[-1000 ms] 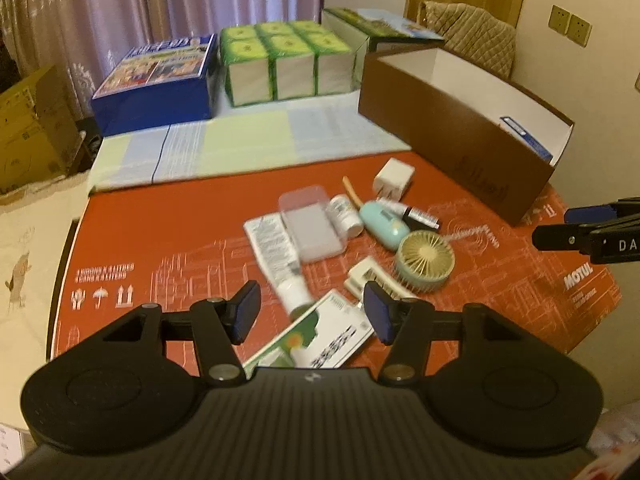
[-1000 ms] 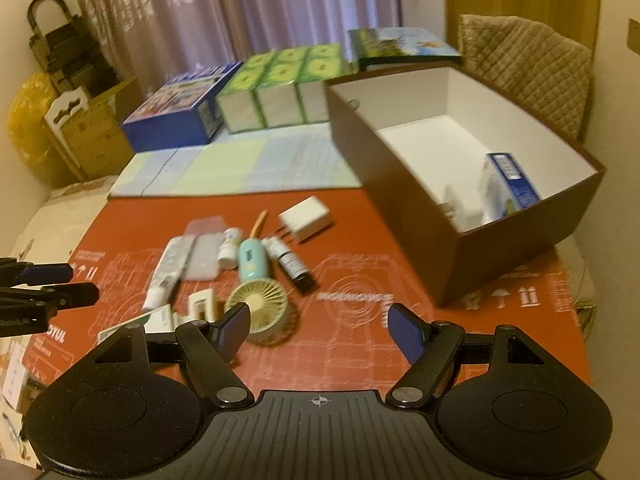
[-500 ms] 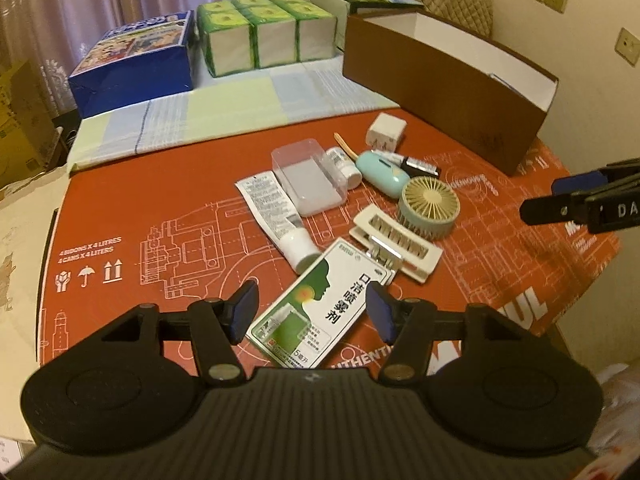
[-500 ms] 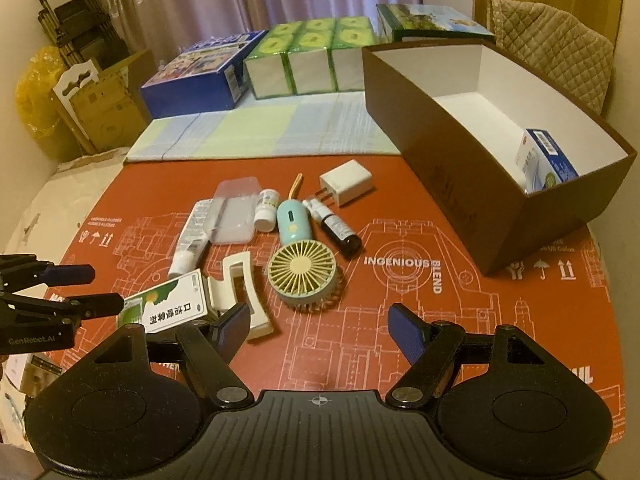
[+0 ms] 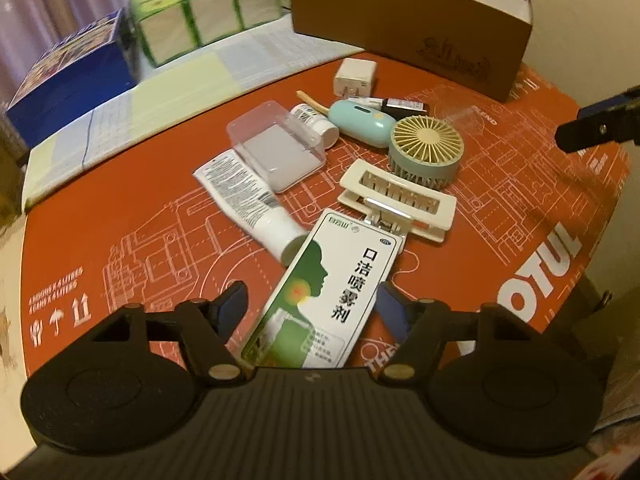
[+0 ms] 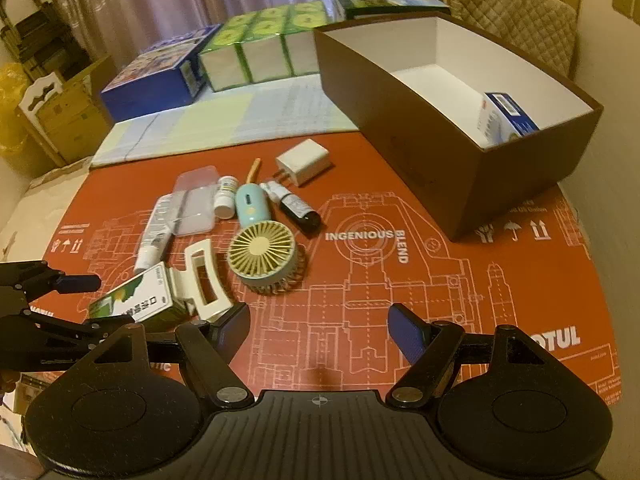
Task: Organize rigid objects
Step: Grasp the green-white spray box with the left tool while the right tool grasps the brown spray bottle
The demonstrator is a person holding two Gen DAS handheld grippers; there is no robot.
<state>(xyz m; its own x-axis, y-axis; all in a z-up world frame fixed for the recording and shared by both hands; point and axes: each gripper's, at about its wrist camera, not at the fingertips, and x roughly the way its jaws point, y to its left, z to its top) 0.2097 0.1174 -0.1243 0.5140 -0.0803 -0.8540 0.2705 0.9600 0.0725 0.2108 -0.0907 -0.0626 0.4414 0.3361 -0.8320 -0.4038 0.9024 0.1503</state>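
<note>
Green-and-white spray box now framed between the left gripper pads, jaws just widened and lowered around it, neither pad pressing yet: closing is probably next, then the brown box. Right gripper open and empty over bare red mat. Near end of the spray box cut off behind the gripper body; table contact unclear.

Hair clip between fan and carton
</note>
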